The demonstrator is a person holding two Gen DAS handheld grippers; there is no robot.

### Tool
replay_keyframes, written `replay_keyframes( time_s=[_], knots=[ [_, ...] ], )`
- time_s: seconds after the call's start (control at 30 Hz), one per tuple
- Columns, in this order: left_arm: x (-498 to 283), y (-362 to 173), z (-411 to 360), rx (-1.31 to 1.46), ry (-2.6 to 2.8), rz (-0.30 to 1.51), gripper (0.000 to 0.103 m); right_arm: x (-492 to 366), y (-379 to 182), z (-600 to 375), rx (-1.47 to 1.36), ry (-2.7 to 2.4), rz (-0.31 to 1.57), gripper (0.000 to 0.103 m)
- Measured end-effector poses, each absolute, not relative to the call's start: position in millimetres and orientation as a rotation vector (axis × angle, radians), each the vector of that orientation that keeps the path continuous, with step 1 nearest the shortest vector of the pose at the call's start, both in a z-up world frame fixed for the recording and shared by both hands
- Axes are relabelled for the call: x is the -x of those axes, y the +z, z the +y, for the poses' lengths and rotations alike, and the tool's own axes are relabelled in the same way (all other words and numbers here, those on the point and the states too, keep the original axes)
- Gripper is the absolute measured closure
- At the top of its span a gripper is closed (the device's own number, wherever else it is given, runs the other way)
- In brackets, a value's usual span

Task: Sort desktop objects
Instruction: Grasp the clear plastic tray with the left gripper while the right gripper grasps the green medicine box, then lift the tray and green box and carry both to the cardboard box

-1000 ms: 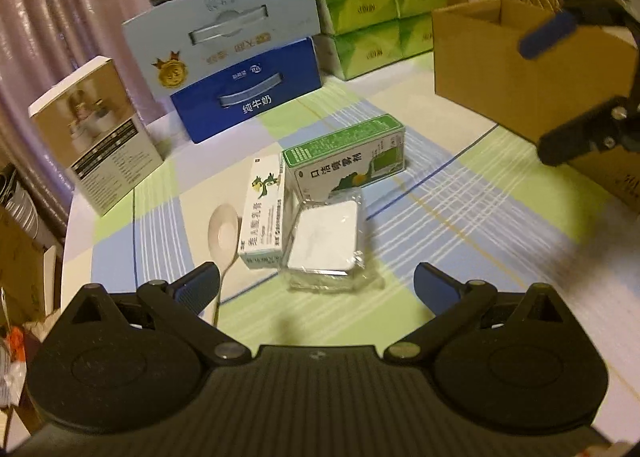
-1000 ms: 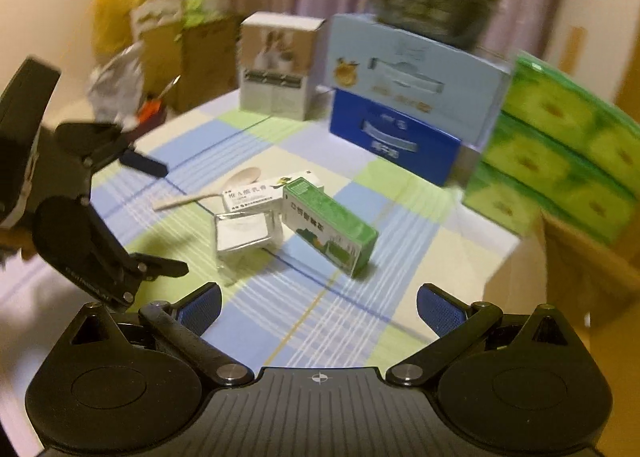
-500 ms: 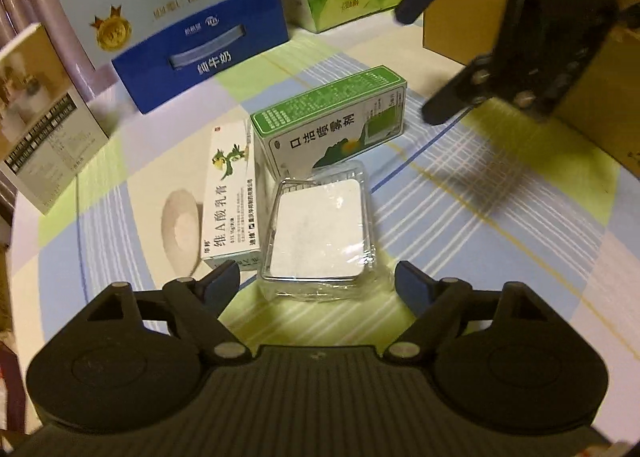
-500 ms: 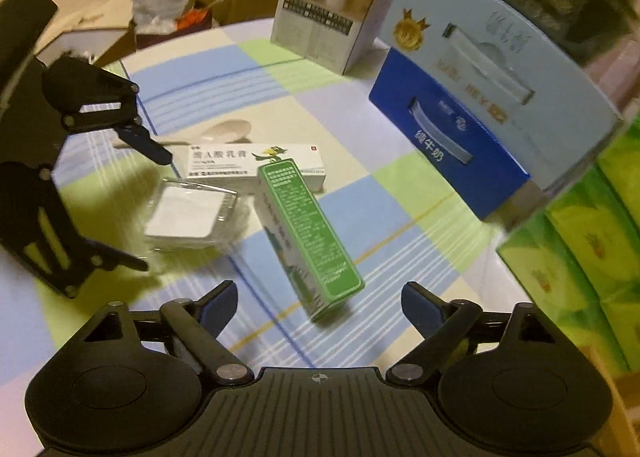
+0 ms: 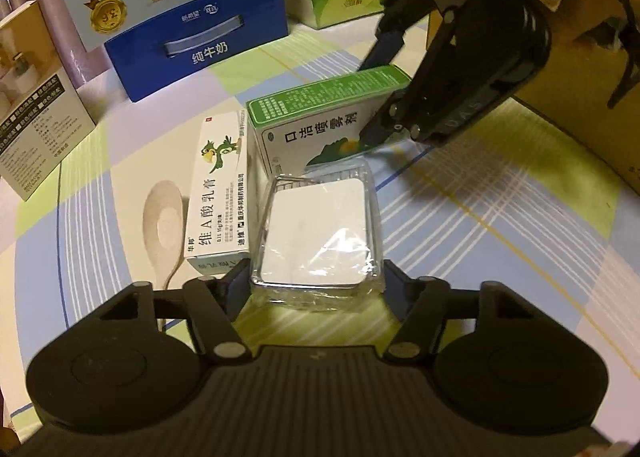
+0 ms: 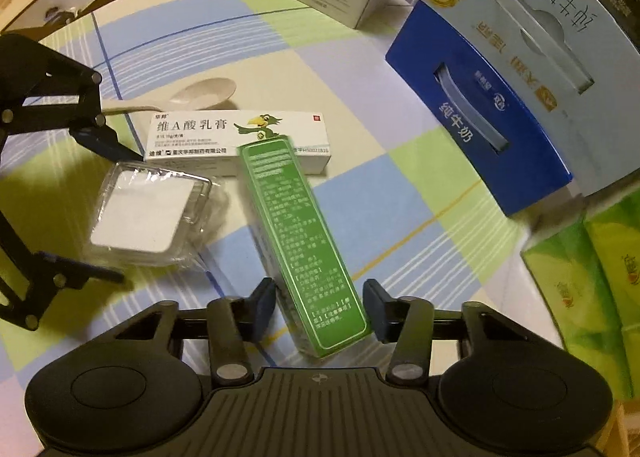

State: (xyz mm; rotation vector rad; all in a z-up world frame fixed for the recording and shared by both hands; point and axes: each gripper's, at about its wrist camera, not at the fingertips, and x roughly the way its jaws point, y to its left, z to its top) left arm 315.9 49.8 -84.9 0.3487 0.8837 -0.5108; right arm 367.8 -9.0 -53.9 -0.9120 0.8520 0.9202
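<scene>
- The left gripper is spread wide, its fingers flanking the near end of the clear plastic case holding a white pad; whether the pads touch the plastic I cannot tell, so nothing is clamped yet.
- From that gripper the case lies at twelve o'clock, just ahead, its slightly longer side running away from the camera toward the green box.
- The right gripper is also released, its fingers either side of the green box's near end, with daylight showing at least on the right.
- In the right wrist view the box's long axis runs from six o'clock up toward eleven, its far end close against the white ointment box.
- A pale spoon lies at nine o'clock of the white ointment box, on the checked tablecloth.
- Each hand is nearest its own target, so closing looks the likely next move; the case's thin walls may flex.
- A cardboard box stands at two o'clock in the left view.
</scene>
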Motion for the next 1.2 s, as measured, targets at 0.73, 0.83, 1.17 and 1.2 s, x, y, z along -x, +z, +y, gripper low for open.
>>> replay_keyframes(
  time_s=[0.73,0.83,1.17,1.2],
  knots=[
    [-156.6,-52.6,14.5,-0.180,-0.384,0.927,0.051,-227.9,-30.0,-158.5,0.046,0.797,1.262,0.076],
    [-136.3,-52.1,12.4,-0.162,-0.351,0.911,0.051,-206.3,-37.8,-178.0,-0.028,0.744,1.263,0.076],
    [-107.6,-64.1,3.3,-0.142,-0.307,0.851,0.051,-159.7,-37.0,-174.9,0.063,0.704,1.111,0.076],
    [-107.9,-66.5,3.7,-0.139,-0.305,0.852,0.051,-156.8,-36.1,-169.9,0.091,0.703,1.093,0.075]
  ],
)
